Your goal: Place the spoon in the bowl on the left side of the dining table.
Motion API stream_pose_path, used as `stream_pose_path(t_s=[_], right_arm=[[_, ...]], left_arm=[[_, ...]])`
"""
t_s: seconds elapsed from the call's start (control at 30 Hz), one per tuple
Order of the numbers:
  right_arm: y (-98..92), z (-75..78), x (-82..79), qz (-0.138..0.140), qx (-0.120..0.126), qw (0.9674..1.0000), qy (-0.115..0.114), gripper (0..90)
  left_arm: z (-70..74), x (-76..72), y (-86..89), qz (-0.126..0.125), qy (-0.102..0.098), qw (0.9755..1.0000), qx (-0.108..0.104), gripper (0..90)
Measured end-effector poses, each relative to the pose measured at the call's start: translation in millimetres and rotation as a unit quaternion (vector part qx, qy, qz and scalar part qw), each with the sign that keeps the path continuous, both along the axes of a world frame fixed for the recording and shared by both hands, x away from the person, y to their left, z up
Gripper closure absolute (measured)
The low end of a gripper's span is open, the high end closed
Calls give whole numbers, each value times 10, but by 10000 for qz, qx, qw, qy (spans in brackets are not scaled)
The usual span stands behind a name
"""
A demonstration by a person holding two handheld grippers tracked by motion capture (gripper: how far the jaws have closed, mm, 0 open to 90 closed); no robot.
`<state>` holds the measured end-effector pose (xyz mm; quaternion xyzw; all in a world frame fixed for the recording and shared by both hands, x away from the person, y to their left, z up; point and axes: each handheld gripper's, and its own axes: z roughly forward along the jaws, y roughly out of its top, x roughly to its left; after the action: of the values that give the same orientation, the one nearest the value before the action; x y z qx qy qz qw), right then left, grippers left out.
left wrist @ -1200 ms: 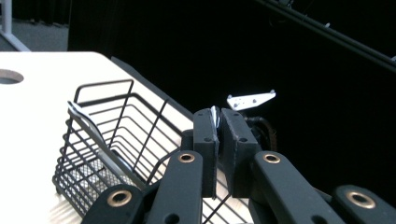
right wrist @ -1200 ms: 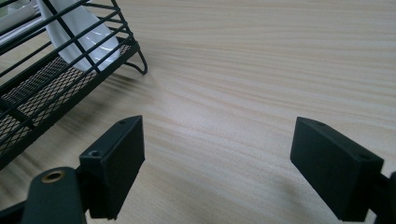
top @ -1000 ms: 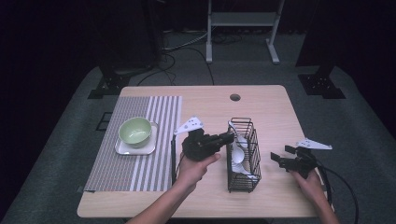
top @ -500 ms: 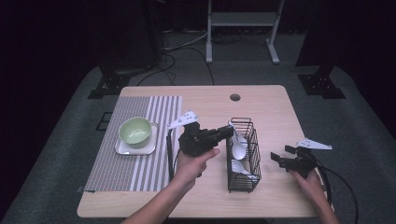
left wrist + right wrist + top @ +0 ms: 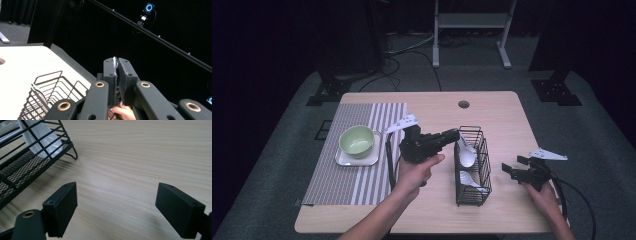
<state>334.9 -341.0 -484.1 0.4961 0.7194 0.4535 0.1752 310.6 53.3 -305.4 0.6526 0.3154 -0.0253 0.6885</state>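
Note:
A black wire basket [image 5: 472, 170] stands on the wooden table [image 5: 497, 115], right of centre. My left gripper [image 5: 455, 134] reaches over its left rim and is shut on the handle of a white spoon [image 5: 467, 156], whose bowl hangs inside the basket. In the left gripper view a thin white edge of the spoon [image 5: 114, 61] shows pinched between the closed pads of my left gripper [image 5: 116, 65], above the basket [image 5: 45, 95]. A second white spoon [image 5: 468, 179] lies lower in the basket. My right gripper [image 5: 512, 167] rests open on the table right of the basket, nothing between its jaws [image 5: 116, 212].
A green bowl [image 5: 357, 140] sits on a white square plate [image 5: 343, 160] on a striped placemat [image 5: 342, 175] at the left. A round cable hole [image 5: 463, 104] is near the table's far edge. The basket's corner [image 5: 25, 165] with a white spoon [image 5: 42, 142] lies left of my right gripper.
My left gripper has risen and drawn slightly left, and the spoon in it has come up higher in the basket. The right gripper has stayed where it was.

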Motion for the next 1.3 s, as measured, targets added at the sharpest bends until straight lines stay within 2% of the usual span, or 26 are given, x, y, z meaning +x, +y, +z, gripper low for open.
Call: stream_pose_path(t_s=[0.17, 0.2, 0.57, 1.3], right_arm=[[2, 1, 0, -13, -22, 10000, 9, 165], [3, 1, 0, -17, -22, 10000, 15, 165], [13, 0, 3, -73, -58, 9999, 41, 165], [21, 0, 6, -118, -111, 9999, 59, 165]], left_arm=[[39, 12, 58, 52, 2, 9999, -99, 850], [33, 28, 82, 43, 63, 9999, -139, 850], [-17, 65, 231, 196, 195, 9994, -228, 850], [-129, 152, 577, 583, 308, 9976, -197, 850]])
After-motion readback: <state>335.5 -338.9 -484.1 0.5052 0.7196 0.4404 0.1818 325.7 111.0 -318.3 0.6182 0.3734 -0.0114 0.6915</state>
